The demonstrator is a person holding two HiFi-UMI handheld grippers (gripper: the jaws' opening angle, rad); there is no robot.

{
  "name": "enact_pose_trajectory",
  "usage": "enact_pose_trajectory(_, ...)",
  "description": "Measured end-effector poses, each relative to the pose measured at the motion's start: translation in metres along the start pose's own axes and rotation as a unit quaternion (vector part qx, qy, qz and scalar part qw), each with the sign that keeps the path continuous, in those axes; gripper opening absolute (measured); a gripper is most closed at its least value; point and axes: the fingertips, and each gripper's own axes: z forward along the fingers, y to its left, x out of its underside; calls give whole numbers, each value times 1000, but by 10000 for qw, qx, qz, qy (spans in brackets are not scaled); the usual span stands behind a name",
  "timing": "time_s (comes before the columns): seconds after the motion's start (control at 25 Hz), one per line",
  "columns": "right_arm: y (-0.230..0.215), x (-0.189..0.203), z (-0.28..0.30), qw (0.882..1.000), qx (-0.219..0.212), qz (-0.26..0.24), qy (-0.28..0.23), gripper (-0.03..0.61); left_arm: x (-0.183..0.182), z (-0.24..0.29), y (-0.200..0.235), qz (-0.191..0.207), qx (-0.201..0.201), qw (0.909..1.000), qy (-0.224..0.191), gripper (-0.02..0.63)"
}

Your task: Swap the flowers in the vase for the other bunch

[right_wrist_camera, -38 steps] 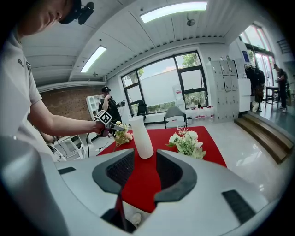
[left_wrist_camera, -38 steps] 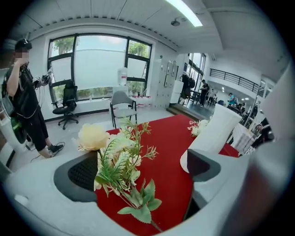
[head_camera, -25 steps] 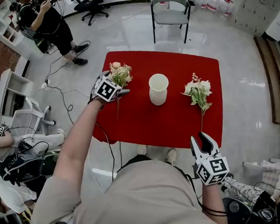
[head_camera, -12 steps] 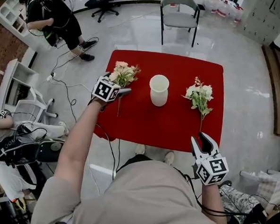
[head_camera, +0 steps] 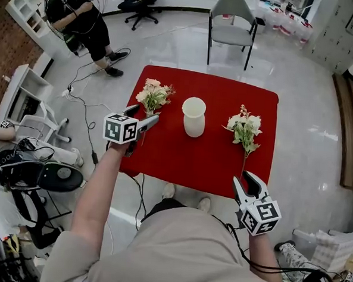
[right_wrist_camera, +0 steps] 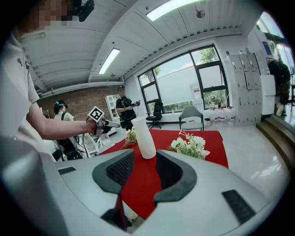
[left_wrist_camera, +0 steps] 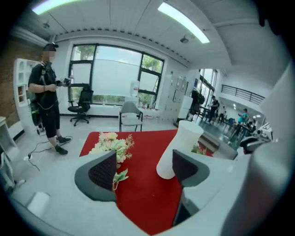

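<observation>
A white vase (head_camera: 194, 116) stands empty in the middle of the red table (head_camera: 223, 164). One bunch of pale flowers (head_camera: 153, 95) lies on the cloth to its left, another bunch (head_camera: 244, 128) to its right. My left gripper (head_camera: 147, 116) hovers just in front of the left bunch; its jaws are closing with nothing between them. In the left gripper view that gripper (left_wrist_camera: 144, 163) frames bare cloth, with the left bunch (left_wrist_camera: 111, 146) by its left pad and the vase (left_wrist_camera: 179, 150) ahead. My right gripper (head_camera: 249, 185) stands open at the table's near right edge, below the right bunch's stem.
A grey chair (head_camera: 231, 18) stands beyond the table. A person (head_camera: 77, 15) with a headset stands at the back left near an office chair (head_camera: 140, 1). Cables and equipment (head_camera: 40, 174) lie on the floor at left. A wooden bench (head_camera: 350, 136) runs along the right.
My left gripper has lifted and drawn back from the left bunch toward the table's front left, rolling as it went. That bunch stays lying on the cloth. The right gripper has shifted slightly.
</observation>
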Motion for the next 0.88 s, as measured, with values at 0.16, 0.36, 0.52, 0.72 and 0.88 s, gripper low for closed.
enact_pose_trajectory(0.16,-5,4,-6,9999,-143,-63,18,146,3,-37,-26,-111,-302,9978,-576,180)
enact_pose_trajectory(0.36,-10,15,-8,9995,-308,-28,41,133,17,-78,-79,-381,44,9931,-1108,8)
enact_pose_trajectory(0.52,-14,24,-9,9991,-412,-49,111,127,29,-98,-130,-305,414,9919,-1163,6)
enact_pose_trajectory(0.72,-17,30,-3,9990,-387,-165,158,124,40,-99,-168,-143,698,9914,-1094,6)
enact_pose_trajectory(0.88,-2,23,-2,9995,-269,-143,72,124,46,-102,-182,-46,907,9909,-996,6)
